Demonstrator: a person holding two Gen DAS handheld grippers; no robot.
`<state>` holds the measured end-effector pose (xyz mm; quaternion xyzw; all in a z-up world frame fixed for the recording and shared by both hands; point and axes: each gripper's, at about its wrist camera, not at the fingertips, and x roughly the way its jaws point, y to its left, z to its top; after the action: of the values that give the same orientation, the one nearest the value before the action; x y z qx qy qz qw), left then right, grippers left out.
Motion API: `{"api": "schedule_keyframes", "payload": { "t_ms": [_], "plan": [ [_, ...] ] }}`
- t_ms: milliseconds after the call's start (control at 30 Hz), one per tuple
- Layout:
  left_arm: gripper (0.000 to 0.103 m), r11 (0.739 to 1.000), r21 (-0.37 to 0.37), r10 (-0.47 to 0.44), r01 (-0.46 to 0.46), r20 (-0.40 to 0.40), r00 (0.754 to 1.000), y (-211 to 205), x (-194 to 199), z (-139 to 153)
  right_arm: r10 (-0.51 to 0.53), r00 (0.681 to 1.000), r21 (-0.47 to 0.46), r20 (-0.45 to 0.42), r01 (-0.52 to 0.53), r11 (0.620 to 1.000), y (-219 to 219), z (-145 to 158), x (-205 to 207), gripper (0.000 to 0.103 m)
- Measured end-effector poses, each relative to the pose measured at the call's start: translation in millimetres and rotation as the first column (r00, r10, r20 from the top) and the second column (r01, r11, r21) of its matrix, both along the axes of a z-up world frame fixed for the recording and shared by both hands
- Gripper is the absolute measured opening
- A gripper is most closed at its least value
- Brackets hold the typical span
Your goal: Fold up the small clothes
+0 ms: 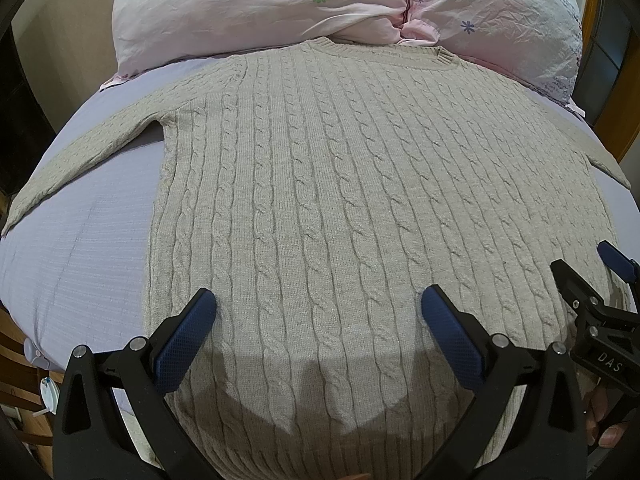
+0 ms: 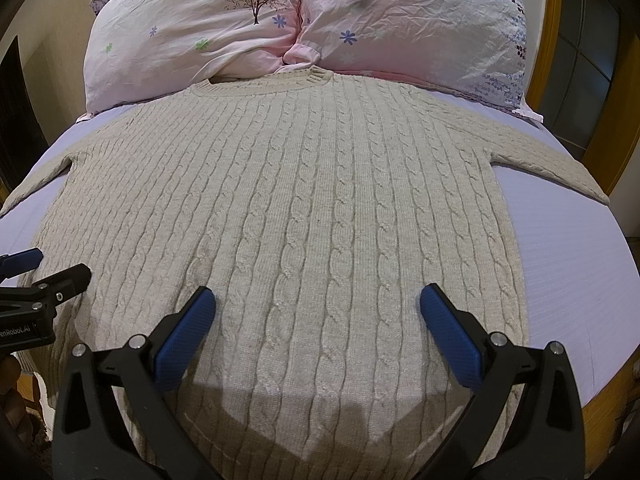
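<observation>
The blue-padded fingers [image 1: 200, 322] of the left gripper [image 1: 318, 312] are spread wide apart, with nothing held between them. They are poised over the lower part of a beige cable-knit sweater [image 1: 340, 184], whose knit fills the gap between the two pads. In the right wrist view the fingers [image 2: 440, 320] of the right gripper [image 2: 318, 312] are likewise released and wide apart, above the same lower part of the garment. Whether any pad touches the knit cannot be told. Shadows of both tools are cast on the hem region just below the fingers.

The right gripper is seen at the right edge of the left view, and the left gripper at the left edge of the right view, so the two are held side by side over the hem end.

The sweater is laid flat on a bed [image 1: 80, 248] covered with a pale lavender sheet. Its ribbed collar [image 1: 444, 58] is turned toward the far end, and its body is spread out unfolded. The left sleeve [image 1: 80, 152] is stretched outward and down toward the bed's left edge, and the right sleeve [image 2: 560, 168] is extended toward the right edge.

Beyond the collar, two pink pillows [image 2: 192, 28] printed with flowers and a tree are placed side by side, touching each other. A wooden frame [image 2: 548, 32] is visible at the far right.
</observation>
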<state>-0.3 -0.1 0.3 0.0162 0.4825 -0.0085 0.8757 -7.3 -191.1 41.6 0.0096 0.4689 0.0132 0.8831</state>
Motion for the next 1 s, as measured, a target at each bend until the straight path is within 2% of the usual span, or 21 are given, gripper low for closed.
{"api": "schedule_keyframes", "payload": {
  "t_ms": [1000],
  "plan": [
    [0.102, 1.000, 0.000, 0.000, 0.000, 0.000, 1.000, 0.0, 0.0, 0.0, 0.006, 1.000, 0.000, -0.005, -0.006, 1.000, -0.5, -0.2, 0.1, 0.101]
  ]
}}
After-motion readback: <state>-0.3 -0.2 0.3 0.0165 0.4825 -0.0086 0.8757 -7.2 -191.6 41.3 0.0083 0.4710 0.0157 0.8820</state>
